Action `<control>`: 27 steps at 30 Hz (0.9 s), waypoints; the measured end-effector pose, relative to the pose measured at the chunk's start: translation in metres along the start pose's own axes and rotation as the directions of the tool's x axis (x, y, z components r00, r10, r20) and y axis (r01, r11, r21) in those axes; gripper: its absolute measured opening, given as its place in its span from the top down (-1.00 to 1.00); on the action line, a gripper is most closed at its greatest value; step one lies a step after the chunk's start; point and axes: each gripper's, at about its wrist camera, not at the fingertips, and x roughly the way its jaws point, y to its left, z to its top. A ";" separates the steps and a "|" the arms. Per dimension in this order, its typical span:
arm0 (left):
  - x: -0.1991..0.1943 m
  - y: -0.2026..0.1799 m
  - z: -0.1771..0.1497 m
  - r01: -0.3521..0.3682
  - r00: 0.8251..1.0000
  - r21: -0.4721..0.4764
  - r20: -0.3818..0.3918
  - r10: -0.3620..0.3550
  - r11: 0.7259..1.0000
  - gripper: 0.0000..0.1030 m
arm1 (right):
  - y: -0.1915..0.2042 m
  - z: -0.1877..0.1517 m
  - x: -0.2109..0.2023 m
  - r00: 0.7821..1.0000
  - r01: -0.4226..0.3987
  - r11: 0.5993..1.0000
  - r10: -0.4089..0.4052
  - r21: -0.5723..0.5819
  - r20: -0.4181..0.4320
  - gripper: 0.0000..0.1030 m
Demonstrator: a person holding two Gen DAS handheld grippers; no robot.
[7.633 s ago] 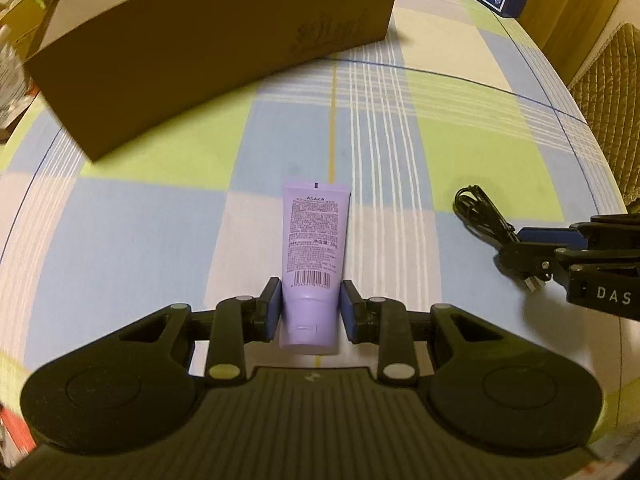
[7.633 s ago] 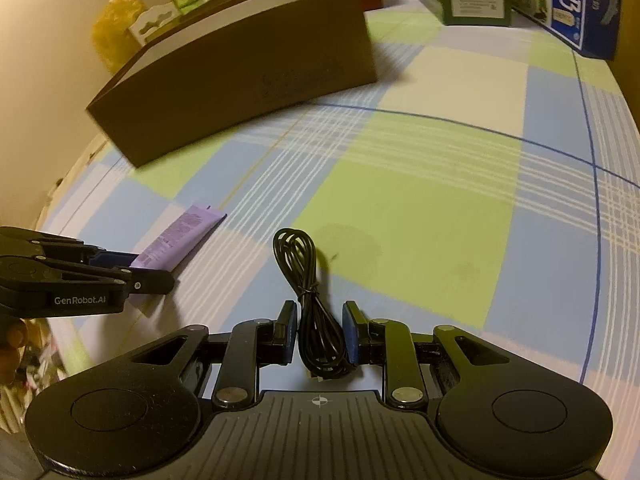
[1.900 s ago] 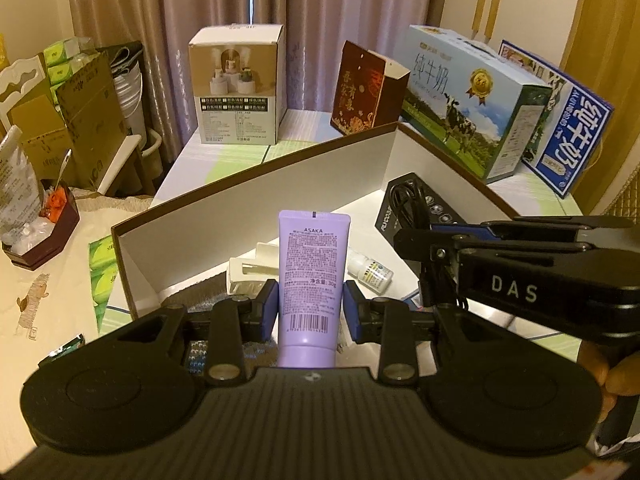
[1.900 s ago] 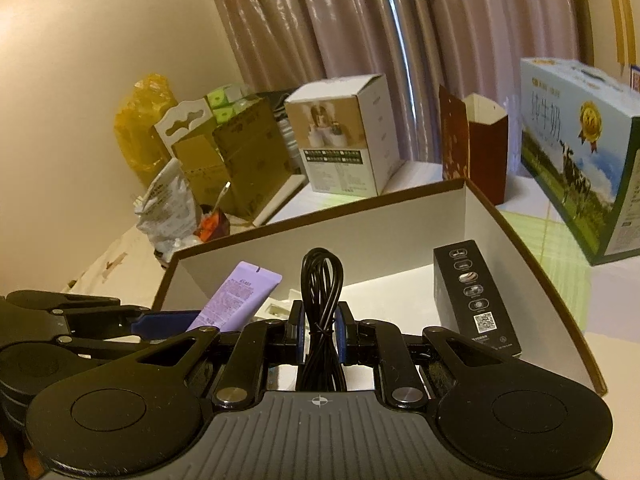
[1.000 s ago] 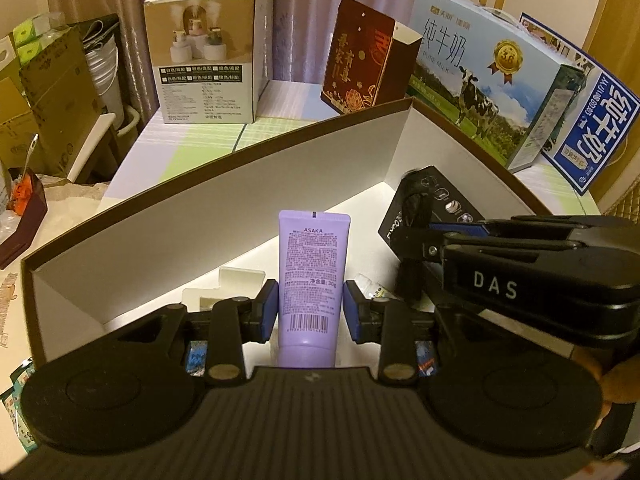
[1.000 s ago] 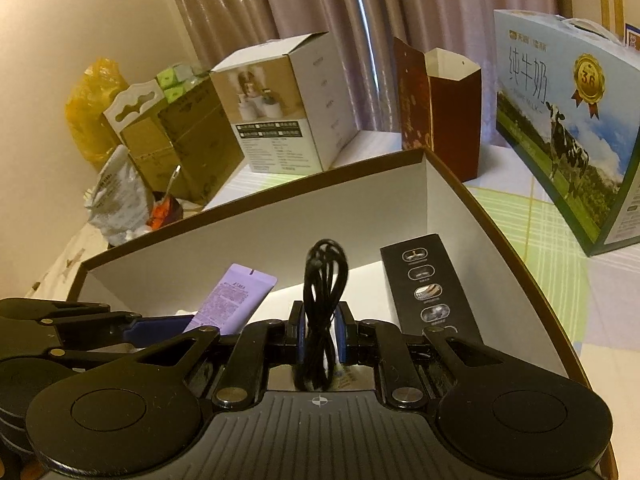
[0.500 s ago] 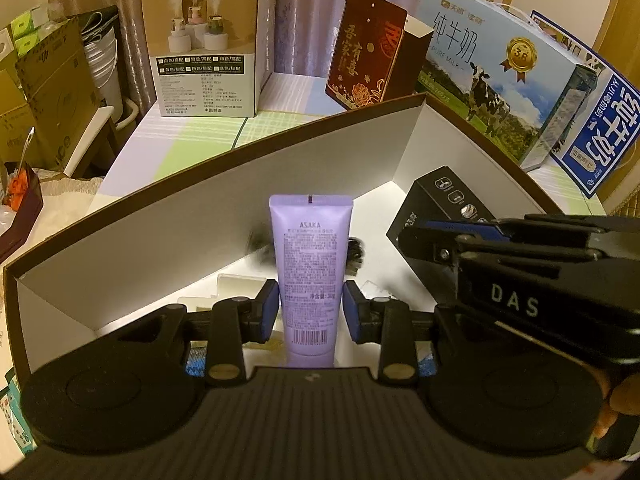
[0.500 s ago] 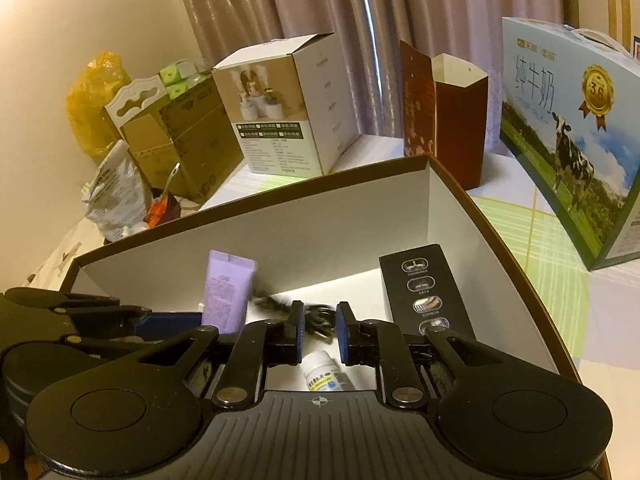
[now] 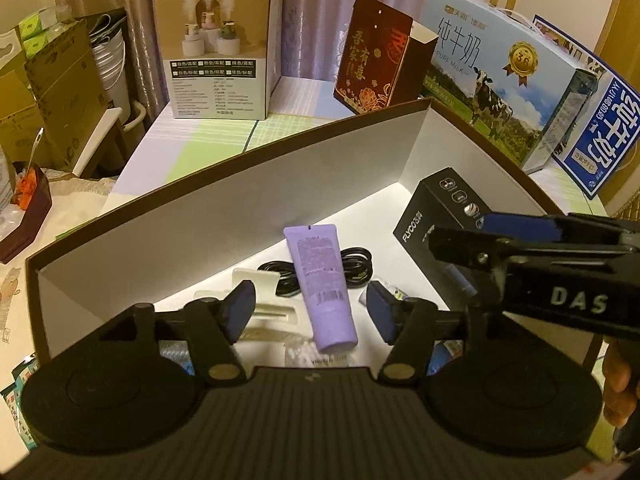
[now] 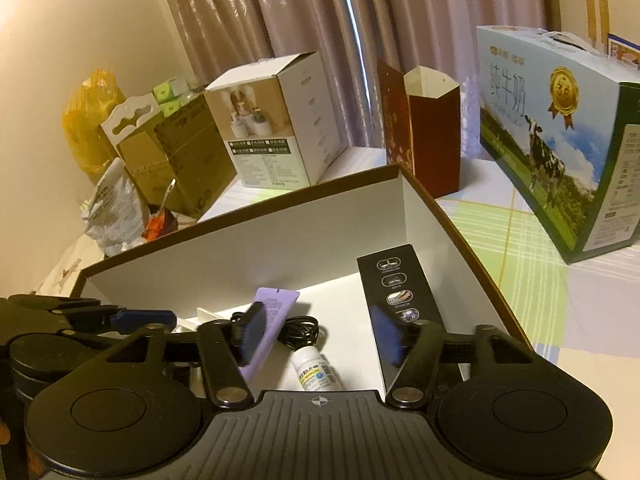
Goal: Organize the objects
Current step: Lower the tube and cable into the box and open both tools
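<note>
With the left gripper (image 9: 311, 310) and right gripper (image 10: 316, 338) both spread wide and empty above the box (image 9: 224, 208), where the purple tube (image 9: 322, 284) lies across the black cable (image 9: 356, 266), contents could be snagged or displaced if either gripper were lowered.

Your left wrist camera sat just above the near wall of the open box (image 9: 224, 216), close in, looking forward and down along its spread fingers (image 9: 240, 308) into the interior. Your right wrist camera looked from the box's near right end, tilted a little higher and angled leftward, taking in more curtain (image 10: 320, 20). Both views shared the purple tube (image 9: 322, 280) (image 10: 269, 320), the black cable (image 9: 356, 266) (image 10: 300, 330), the black carton (image 9: 436, 208) (image 10: 400, 296) and the milk carton (image 9: 500, 72) (image 10: 552, 128) behind. Each view caught the other gripper at its edge.
</note>
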 end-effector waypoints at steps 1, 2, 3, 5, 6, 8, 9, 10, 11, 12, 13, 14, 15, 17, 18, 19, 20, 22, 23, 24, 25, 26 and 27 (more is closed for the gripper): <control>-0.002 0.000 -0.001 -0.003 1.000 -0.001 0.000 0.003 1.000 -0.22 | 0.000 0.000 -0.003 1.000 -0.005 1.000 0.005 0.006 0.007 -0.28; -0.004 0.001 -0.001 -0.005 1.000 -0.002 0.002 0.005 1.000 -0.31 | 0.000 -0.001 -0.007 1.000 -0.008 1.000 0.008 0.016 0.016 -0.37; -0.007 0.001 -0.003 -0.008 1.000 -0.004 0.002 0.008 1.000 -0.38 | -0.001 -0.002 -0.010 1.000 -0.010 1.000 0.010 0.028 0.024 -0.42; -0.013 0.002 -0.004 -0.020 1.000 -0.011 0.004 0.020 1.000 -0.62 | -0.002 -0.002 -0.018 0.999 -0.022 0.999 0.020 0.048 0.037 -0.59; -0.016 0.002 -0.005 -0.024 1.000 -0.015 0.010 0.024 1.000 -0.64 | -0.002 -0.002 -0.021 0.999 -0.024 0.998 0.021 0.056 0.043 -0.63; -0.025 0.004 -0.006 -0.026 0.999 -0.024 0.017 0.027 0.999 -0.71 | -0.002 -0.002 -0.029 0.998 -0.026 0.997 0.022 0.069 0.053 -0.81; -0.028 0.004 -0.007 -0.029 0.999 -0.028 0.021 0.029 0.999 -0.74 | -0.002 -0.003 -0.033 0.998 -0.028 0.997 0.024 0.075 0.061 -0.84; -0.032 0.004 -0.008 -0.031 0.999 -0.032 0.029 0.032 0.999 -0.78 | -0.002 -0.003 -0.038 0.997 -0.029 0.996 0.024 0.081 0.067 -0.90; -0.037 0.004 -0.008 -0.035 0.999 -0.032 0.036 0.036 0.999 -0.83 | -0.002 -0.004 -0.042 0.997 -0.028 0.996 0.022 0.086 0.073 -0.94; -0.041 0.004 -0.009 -0.041 0.998 -0.031 0.042 0.043 0.999 -0.84 | -0.003 -0.005 -0.046 0.997 -0.027 0.995 0.020 0.091 0.077 -0.96; -0.045 0.004 -0.010 -0.049 0.998 -0.030 0.048 0.050 0.998 -0.85 | -0.003 -0.005 -0.050 0.997 -0.025 0.995 0.018 0.096 0.081 -0.96; -0.049 0.005 -0.011 -0.056 0.997 -0.030 0.053 0.057 0.998 -0.86 | -0.003 -0.006 -0.054 0.996 -0.024 0.995 0.016 0.100 0.083 -0.96; -0.053 0.005 -0.012 -0.060 0.996 -0.030 0.057 0.062 0.998 -0.86 | -0.003 -0.007 -0.058 0.996 -0.024 0.994 0.015 0.104 0.085 -0.96; -0.062 0.005 -0.014 -0.062 0.996 -0.031 0.067 0.064 0.998 -0.86 | -0.003 -0.009 -0.066 0.996 -0.022 0.994 0.013 0.111 0.089 -0.96; -0.066 0.005 -0.015 -0.065 0.995 -0.032 0.071 0.067 0.997 -0.87 | -0.002 -0.010 -0.070 0.996 -0.022 0.993 0.012 0.113 0.091 -0.96; -0.070 0.005 -0.016 -0.068 0.995 -0.032 0.075 0.070 0.997 -0.89 | -0.002 -0.012 -0.074 0.996 -0.021 0.993 0.010 0.114 0.093 -0.96; -0.074 0.004 -0.018 -0.070 0.994 -0.032 0.079 0.072 0.997 -0.91 | -0.001 -0.014 -0.079 0.995 -0.021 0.993 0.010 0.114 0.095 -0.96; -0.083 0.003 -0.022 -0.073 0.993 -0.030 0.086 0.075 0.997 -0.91 | 0.001 -0.017 -0.087 0.995 -0.019 0.994 0.008 0.111 0.098 -0.96; -0.087 0.002 -0.025 -0.072 0.993 -0.030 0.090 0.075 0.997 -0.91 | 0.002 -0.019 -0.091 0.995 -0.017 0.994 0.006 0.109 0.100 -0.96; -0.091 0.001 -0.027 -0.072 0.993 -0.030 0.093 0.074 0.997 -0.91 | 0.003 -0.021 -0.095 0.995 -0.017 0.994 0.006 0.106 0.101 -0.96; -0.095 -0.001 -0.030 -0.072 0.993 -0.031 0.095 0.074 0.997 -0.92 | 0.004 -0.024 -0.099 0.995 -0.017 0.994 0.006 0.104 0.103 -0.96; -0.099 -0.002 -0.033 -0.072 0.993 -0.030 0.097 0.074 0.997 -0.92 | 0.005 -0.026 -0.103 0.995 -0.016 0.995 0.005 0.102 0.104 -0.96; -0.103 -0.003 -0.035 -0.073 0.992 -0.029 0.099 0.075 0.997 -0.92 | 0.006 -0.028 -0.107 0.994 -0.015 0.995 0.004 0.101 0.105 -0.96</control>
